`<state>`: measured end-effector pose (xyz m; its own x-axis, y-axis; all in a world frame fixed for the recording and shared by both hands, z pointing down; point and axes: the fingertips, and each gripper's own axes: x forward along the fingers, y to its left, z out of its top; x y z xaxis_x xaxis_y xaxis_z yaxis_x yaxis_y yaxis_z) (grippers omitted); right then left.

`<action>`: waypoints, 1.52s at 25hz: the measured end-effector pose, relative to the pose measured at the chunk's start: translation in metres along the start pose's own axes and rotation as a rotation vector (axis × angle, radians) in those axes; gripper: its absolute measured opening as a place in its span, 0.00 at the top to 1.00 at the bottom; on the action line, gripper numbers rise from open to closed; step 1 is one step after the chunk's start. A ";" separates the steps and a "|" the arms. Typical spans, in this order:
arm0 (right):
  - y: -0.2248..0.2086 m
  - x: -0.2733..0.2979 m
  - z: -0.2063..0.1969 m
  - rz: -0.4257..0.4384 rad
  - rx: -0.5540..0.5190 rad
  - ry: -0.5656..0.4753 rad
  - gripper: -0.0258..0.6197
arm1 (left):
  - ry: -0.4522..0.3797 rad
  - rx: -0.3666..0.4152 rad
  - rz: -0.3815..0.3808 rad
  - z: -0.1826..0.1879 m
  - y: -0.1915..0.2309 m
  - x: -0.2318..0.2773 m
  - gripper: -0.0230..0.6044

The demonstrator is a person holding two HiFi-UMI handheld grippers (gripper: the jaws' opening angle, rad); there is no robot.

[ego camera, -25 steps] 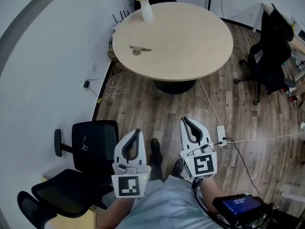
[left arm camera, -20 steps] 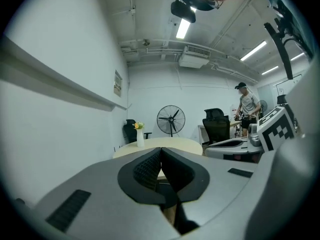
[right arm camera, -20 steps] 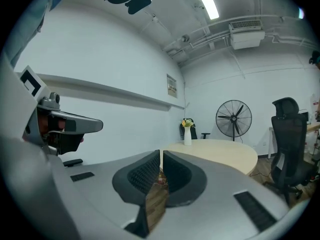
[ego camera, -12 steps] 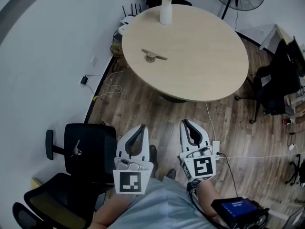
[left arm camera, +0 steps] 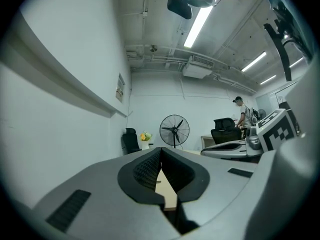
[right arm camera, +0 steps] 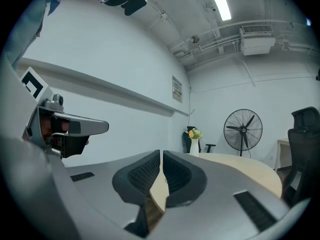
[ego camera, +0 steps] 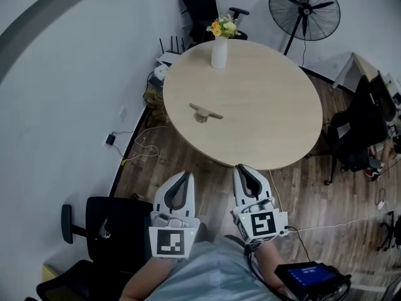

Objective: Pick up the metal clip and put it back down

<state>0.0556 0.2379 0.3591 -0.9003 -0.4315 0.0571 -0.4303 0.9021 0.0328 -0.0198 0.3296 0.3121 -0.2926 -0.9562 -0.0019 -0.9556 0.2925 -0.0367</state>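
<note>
The metal clip [ego camera: 204,112] lies on the round beige table [ego camera: 263,111], toward its left side. Both grippers are held level over the wood floor, short of the table's near edge. My left gripper [ego camera: 185,175] has its jaws together with nothing between them; in the left gripper view its tips [left arm camera: 161,150] meet in front of the table. My right gripper [ego camera: 241,168] is shut too and holds nothing; its tips [right arm camera: 161,153] point toward the table [right arm camera: 245,165].
A white vase with flowers [ego camera: 218,45] stands at the table's far edge. A floor fan [ego camera: 304,9] and black chairs [ego camera: 358,135] stand around it. An office chair [ego camera: 106,231] is at my left. Cables and a power strip [ego camera: 141,140] lie by the wall.
Both grippers have been carried forward toward the table, which now looks closer and sits lower in the head view. The jaws stayed shut. The clip has not moved on the table.
</note>
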 end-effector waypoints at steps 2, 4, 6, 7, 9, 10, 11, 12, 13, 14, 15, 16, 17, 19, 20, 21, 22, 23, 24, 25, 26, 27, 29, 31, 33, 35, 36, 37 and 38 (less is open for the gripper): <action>-0.003 0.008 0.007 -0.009 -0.014 -0.022 0.88 | -0.002 0.002 -0.011 0.000 0.004 0.009 0.93; -0.010 0.013 0.012 -0.027 -0.028 -0.025 0.88 | 0.009 0.002 -0.024 -0.004 0.004 0.018 0.93; -0.021 0.017 0.010 -0.049 -0.029 0.014 0.88 | 0.024 -0.005 -0.034 -0.010 0.002 0.029 0.93; -0.026 0.019 0.006 -0.053 -0.023 0.028 0.88 | 0.031 -0.005 -0.039 -0.014 0.000 0.035 0.93; -0.037 0.027 -0.001 -0.057 -0.008 0.041 0.88 | 0.055 -0.001 -0.049 -0.021 -0.003 0.048 0.93; -0.043 0.031 -0.004 -0.056 0.001 0.039 0.88 | 0.070 -0.001 -0.052 -0.025 -0.005 0.055 0.93; -0.049 0.037 -0.008 -0.052 0.008 0.029 0.88 | 0.083 -0.003 -0.053 -0.028 -0.006 0.064 0.93; -0.055 0.044 -0.012 -0.045 0.016 0.018 0.88 | 0.092 -0.005 -0.052 -0.031 -0.007 0.072 0.93; -0.062 0.052 -0.016 -0.038 0.023 0.010 0.88 | 0.100 -0.009 -0.048 -0.033 -0.006 0.082 0.93; -0.068 0.060 -0.019 -0.034 0.031 0.005 0.88 | 0.108 -0.012 -0.042 -0.036 -0.005 0.092 0.93; -0.075 0.069 -0.021 -0.030 0.037 0.002 0.88 | 0.120 -0.012 -0.037 -0.038 -0.003 0.102 0.93; -0.081 0.078 -0.023 -0.025 0.043 0.004 0.88 | 0.132 -0.008 -0.032 -0.041 -0.001 0.112 0.93; -0.088 0.087 -0.026 -0.018 0.048 0.009 0.88 | 0.142 -0.002 -0.028 -0.043 0.000 0.123 0.93; -0.101 0.106 -0.031 -0.001 0.061 0.021 0.88 | 0.152 0.004 -0.014 -0.046 0.004 0.146 0.93; -0.109 0.116 -0.033 0.007 0.067 0.024 0.88 | 0.158 0.005 -0.007 -0.046 0.005 0.158 0.93; -0.116 0.126 -0.033 0.015 0.071 0.025 0.88 | 0.163 0.009 -0.001 -0.046 0.006 0.170 0.93; -0.124 0.136 -0.033 0.022 0.074 0.023 0.88 | 0.165 0.016 0.005 -0.045 0.007 0.181 0.93; -0.131 0.146 -0.030 0.029 0.076 0.019 0.88 | 0.166 0.026 0.010 -0.043 0.008 0.191 0.93; -0.138 0.155 -0.027 0.038 0.076 0.010 0.88 | 0.165 0.035 0.016 -0.040 0.009 0.201 0.93; -0.145 0.164 -0.022 0.047 0.075 -0.001 0.88 | 0.161 0.043 0.025 -0.036 0.010 0.210 0.93; -0.150 0.171 -0.017 0.057 0.074 -0.014 0.88 | 0.154 0.051 0.035 -0.032 0.010 0.218 0.93; -0.156 0.178 -0.012 0.067 0.072 -0.027 0.88 | 0.144 0.058 0.046 -0.027 0.011 0.226 0.93; -0.165 0.191 0.000 0.088 0.066 -0.053 0.88 | 0.127 0.069 0.067 -0.017 0.011 0.239 0.93; -0.173 0.200 0.011 0.107 0.060 -0.073 0.88 | 0.111 0.084 0.083 -0.008 0.010 0.250 0.93; -0.181 0.209 0.017 0.123 0.050 -0.083 0.88 | 0.097 0.082 0.099 -0.004 0.009 0.259 0.93; -0.185 0.219 0.021 0.137 0.047 -0.090 0.88 | 0.089 0.081 0.110 -0.002 0.009 0.268 0.93; -0.187 0.223 0.023 0.144 0.047 -0.099 0.88 | 0.089 0.084 0.113 -0.002 0.010 0.271 0.93; -0.187 0.226 0.025 0.150 0.047 -0.107 0.88 | 0.089 0.084 0.118 -0.001 0.012 0.273 0.93; -0.187 0.229 0.026 0.154 0.047 -0.110 0.88 | 0.089 0.078 0.125 0.000 0.014 0.274 0.93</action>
<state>-0.0722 -0.0297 0.3398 -0.9563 -0.2879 -0.0514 -0.2875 0.9577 -0.0151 -0.1136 0.0714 0.3112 -0.4147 -0.9067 0.0768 -0.9067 0.4045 -0.1196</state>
